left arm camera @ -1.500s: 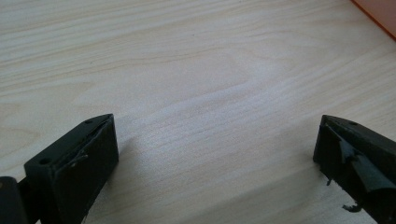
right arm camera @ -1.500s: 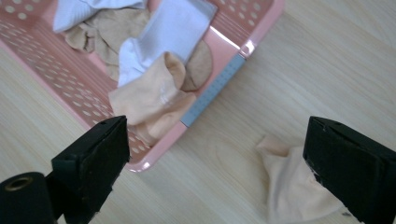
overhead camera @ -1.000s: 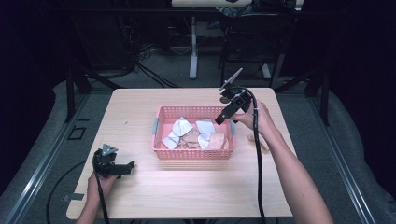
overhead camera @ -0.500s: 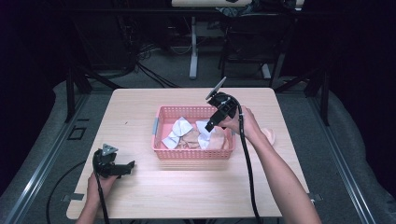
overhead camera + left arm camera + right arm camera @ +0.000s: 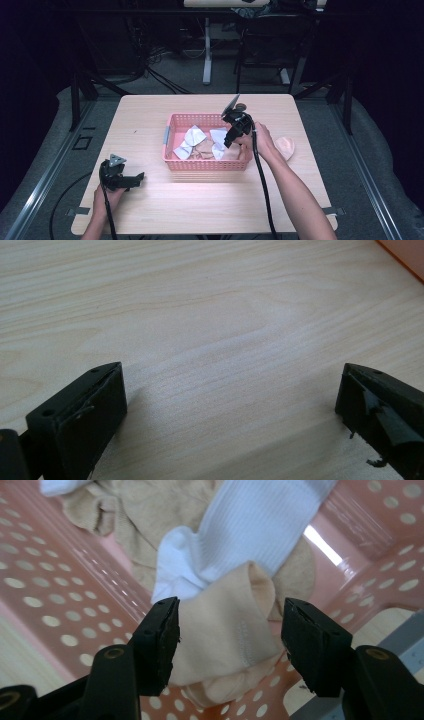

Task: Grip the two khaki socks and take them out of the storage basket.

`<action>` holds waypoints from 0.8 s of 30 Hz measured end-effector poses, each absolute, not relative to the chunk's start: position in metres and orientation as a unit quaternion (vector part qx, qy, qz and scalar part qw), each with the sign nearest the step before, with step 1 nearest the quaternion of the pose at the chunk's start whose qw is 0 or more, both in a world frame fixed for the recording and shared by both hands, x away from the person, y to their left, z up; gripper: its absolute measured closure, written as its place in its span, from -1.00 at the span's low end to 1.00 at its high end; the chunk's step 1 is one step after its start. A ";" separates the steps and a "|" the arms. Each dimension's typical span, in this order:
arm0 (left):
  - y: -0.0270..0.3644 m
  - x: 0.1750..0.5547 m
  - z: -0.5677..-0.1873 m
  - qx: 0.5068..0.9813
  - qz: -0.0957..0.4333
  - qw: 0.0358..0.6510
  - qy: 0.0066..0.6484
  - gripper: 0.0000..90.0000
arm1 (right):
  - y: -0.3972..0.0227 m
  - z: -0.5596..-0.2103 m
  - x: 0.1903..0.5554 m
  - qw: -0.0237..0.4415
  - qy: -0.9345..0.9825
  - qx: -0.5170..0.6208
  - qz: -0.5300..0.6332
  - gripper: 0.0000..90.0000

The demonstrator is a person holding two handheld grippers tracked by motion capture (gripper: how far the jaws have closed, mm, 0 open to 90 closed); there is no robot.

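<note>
A pink perforated basket (image 5: pixel 172 159) stands mid-table with white, tan and peach socks inside. My right gripper (image 5: pixel 229 141) reaches down into its right end. In the right gripper view that gripper (image 5: pixel 227 640) is open, its jaws on either side of a peach sock (image 5: pixel 225 630) that lies against the basket wall (image 5: pixel 55 610), under a white ribbed sock (image 5: pixel 250 525) and next to a tan sock (image 5: pixel 130 505). My left gripper (image 5: pixel 135 177) rests low at the table's front left, open, with bare wood (image 5: pixel 230 350) between its jaws.
Another peach sock (image 5: pixel 285 146) lies on the table just right of the basket, beside the person's right hand. The wooden table (image 5: pixel 150 115) has open room to the left of and in front of the basket. Dark floor, cables and a stand lie beyond.
My right gripper has moved left and down from above the basket's right rim into the basket, over the socks. The left gripper has stayed put.
</note>
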State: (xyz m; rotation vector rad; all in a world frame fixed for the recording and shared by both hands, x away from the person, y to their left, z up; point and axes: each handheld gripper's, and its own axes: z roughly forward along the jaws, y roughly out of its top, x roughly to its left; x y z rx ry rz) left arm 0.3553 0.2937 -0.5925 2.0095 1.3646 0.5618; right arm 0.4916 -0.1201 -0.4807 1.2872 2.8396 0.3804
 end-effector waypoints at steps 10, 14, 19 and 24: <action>0.294 0.355 -0.593 0.763 0.214 0.319 0.520 -1.00 | -0.122 -0.493 0.492 0.005 0.899 0.426 0.101 0.05; 0.294 0.355 -0.593 0.763 0.214 0.320 0.520 -1.00 | -0.121 -0.498 0.492 0.006 0.902 0.423 0.090 0.13; 0.294 0.355 -0.593 0.763 0.214 0.319 0.520 -1.00 | -0.123 -0.502 0.491 0.000 0.902 0.422 0.087 0.34; 0.293 0.355 -0.593 0.763 0.214 0.320 0.520 -1.00 | -0.124 -0.500 0.489 -0.007 0.903 0.422 0.084 0.69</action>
